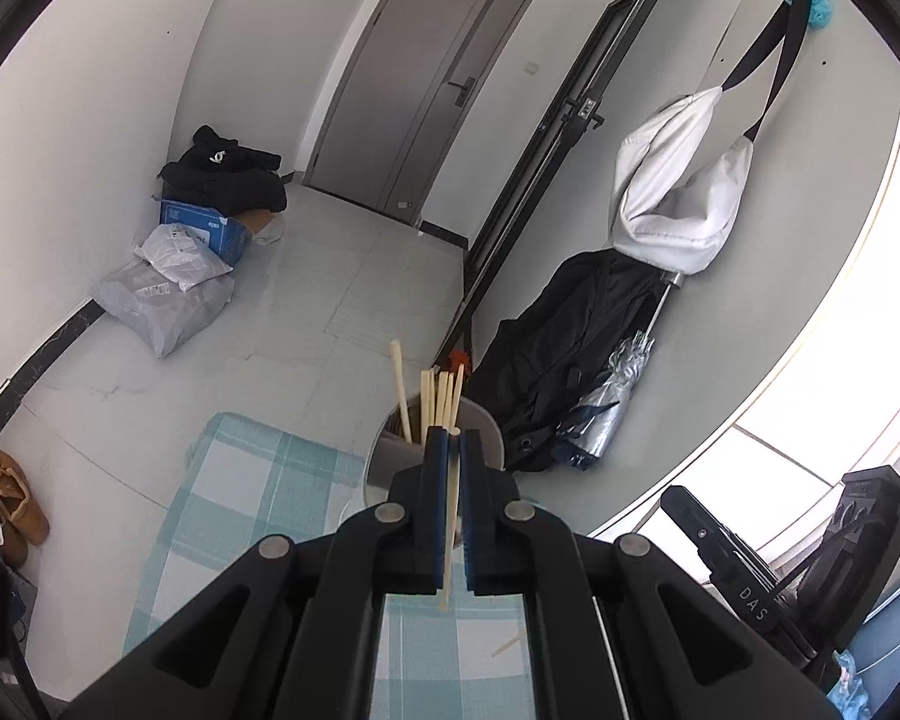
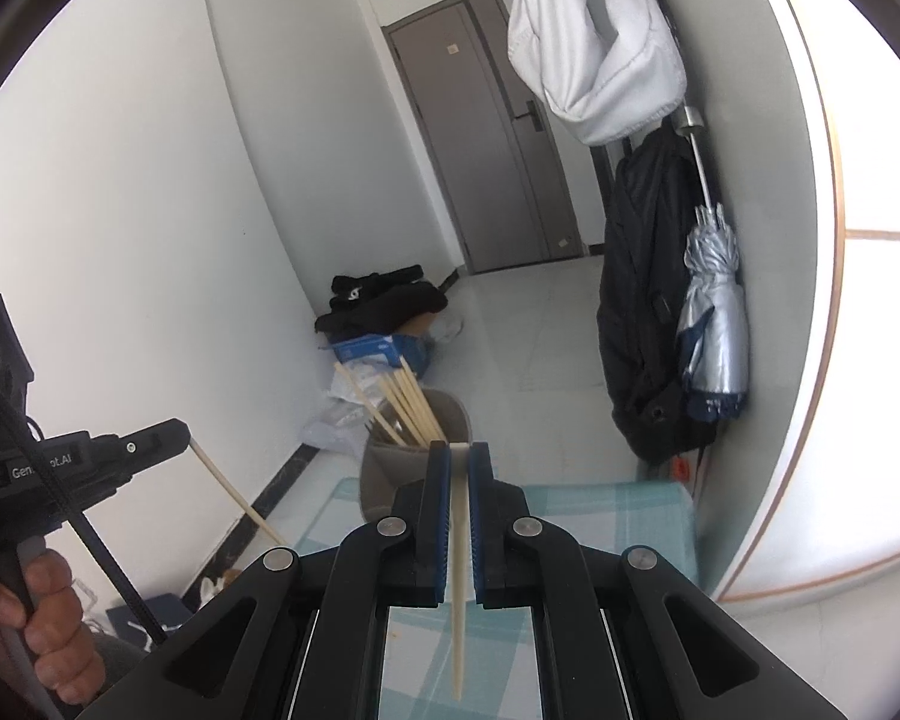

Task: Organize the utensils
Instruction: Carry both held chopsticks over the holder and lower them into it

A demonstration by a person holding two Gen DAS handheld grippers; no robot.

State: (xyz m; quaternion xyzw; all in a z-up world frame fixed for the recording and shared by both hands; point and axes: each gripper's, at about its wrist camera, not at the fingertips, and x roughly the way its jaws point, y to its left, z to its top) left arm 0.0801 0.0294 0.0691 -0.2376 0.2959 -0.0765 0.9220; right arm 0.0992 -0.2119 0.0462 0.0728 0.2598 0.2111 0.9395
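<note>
In the left wrist view my left gripper (image 1: 453,438) is shut on a pale chopstick (image 1: 450,516) that hangs down between its blue pads. Just beyond it stands a grey holder cup (image 1: 384,456) with several chopsticks (image 1: 441,396) upright inside. In the right wrist view my right gripper (image 2: 459,449) is shut on another chopstick (image 2: 459,552), close in front of the same holder (image 2: 384,474) and its chopsticks (image 2: 405,402). The left gripper (image 2: 150,441) shows at the left there, its chopstick (image 2: 234,498) slanting down. One loose chopstick (image 1: 508,643) lies on the cloth.
A blue-and-white checked cloth (image 1: 252,498) covers the table. A person's hand (image 2: 48,618) grips the left handle. A black bag (image 1: 558,372), a silver umbrella (image 2: 711,324) and a white cloth (image 2: 594,42) hang on the right wall. Parcels (image 1: 168,294) lie on the floor by the left wall.
</note>
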